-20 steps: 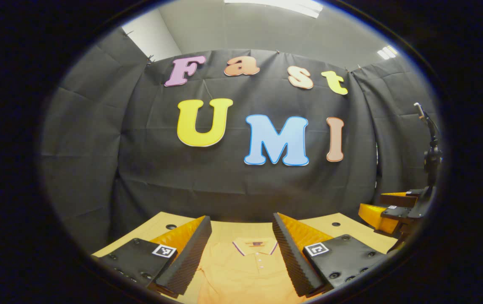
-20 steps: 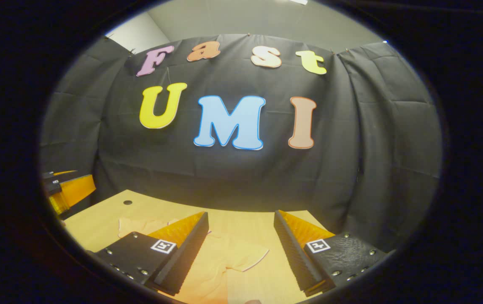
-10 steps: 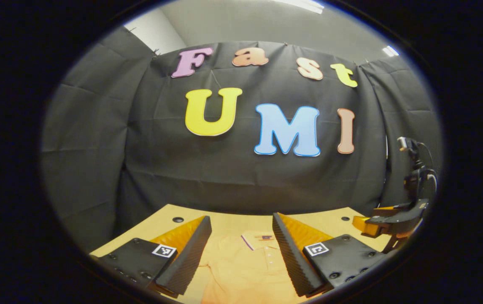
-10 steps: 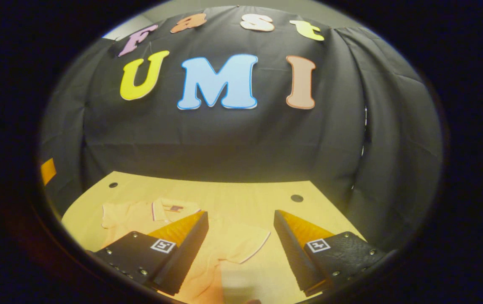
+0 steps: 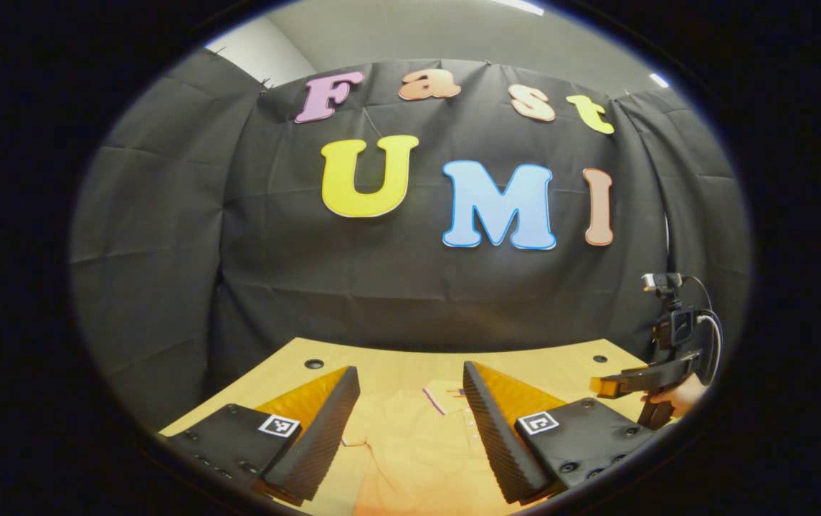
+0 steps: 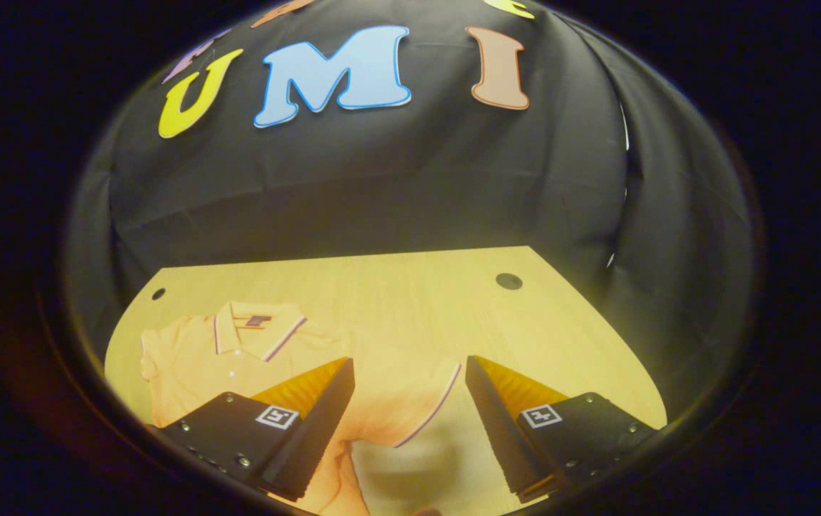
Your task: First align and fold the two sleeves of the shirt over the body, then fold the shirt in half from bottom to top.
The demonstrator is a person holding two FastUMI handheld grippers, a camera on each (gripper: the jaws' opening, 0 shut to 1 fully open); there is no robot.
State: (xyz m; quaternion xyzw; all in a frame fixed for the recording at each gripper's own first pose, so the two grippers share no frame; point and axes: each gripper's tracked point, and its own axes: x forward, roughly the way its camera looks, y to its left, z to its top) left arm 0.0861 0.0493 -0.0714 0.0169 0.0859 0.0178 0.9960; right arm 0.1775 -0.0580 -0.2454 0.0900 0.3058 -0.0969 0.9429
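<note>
An orange polo shirt (image 6: 238,358) lies flat on the wooden table (image 6: 396,301), collar (image 6: 256,331) toward the back wall. In the right gripper view its right sleeve (image 6: 403,401), edged with a dark stripe, spreads out between the fingers of my right gripper (image 6: 410,416), which hangs open above it. In the left gripper view my left gripper (image 5: 410,423) is open over the shirt (image 5: 417,459), with the collar (image 5: 446,395) just beyond the gap. The right gripper (image 5: 622,385), held by a hand (image 5: 679,398), appears there at the far right.
The table has round holes near its back corners (image 6: 508,281) (image 5: 313,363). Black cloth walls close in behind and beside the table. Bare wood lies to the right of the shirt (image 6: 525,330).
The right gripper has tipped downward and come nearer the table, so the sleeve now lies between its fingers. The left gripper has shifted slightly left and stays open.
</note>
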